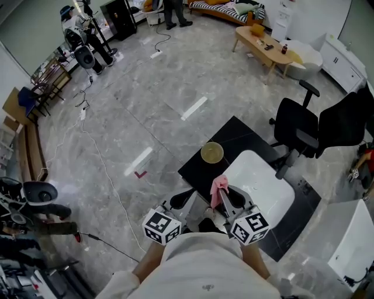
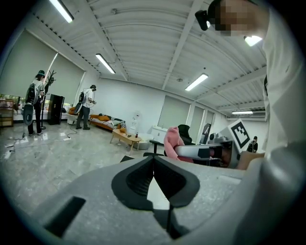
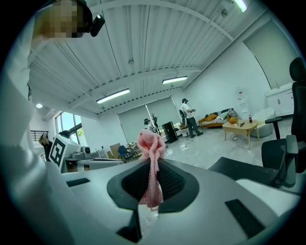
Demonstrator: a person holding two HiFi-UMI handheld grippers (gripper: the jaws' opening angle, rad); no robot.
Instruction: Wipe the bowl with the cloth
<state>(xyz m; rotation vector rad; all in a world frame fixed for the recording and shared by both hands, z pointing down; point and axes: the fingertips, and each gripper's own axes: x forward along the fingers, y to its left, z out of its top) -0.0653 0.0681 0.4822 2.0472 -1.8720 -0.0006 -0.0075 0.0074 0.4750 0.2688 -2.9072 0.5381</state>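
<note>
A tan bowl (image 1: 212,153) sits on the black table (image 1: 234,135), beyond both grippers. My right gripper (image 1: 224,197) is shut on a pink cloth (image 1: 219,189), held close to my body above the near table edge. In the right gripper view the cloth (image 3: 151,162) is pinched between the dark pads and bunches up above them. My left gripper (image 1: 190,201) is shut and empty, beside the right one; in the left gripper view its jaws (image 2: 153,178) meet with nothing between them, and the pink cloth (image 2: 171,141) shows beyond.
A white board (image 1: 260,187) lies on the table's right half. Two black office chairs (image 1: 315,125) stand to the right. A wooden coffee table (image 1: 264,45) and a striped sofa (image 1: 225,9) are far off. Cables (image 1: 99,169) run over the grey floor; people stand at the back.
</note>
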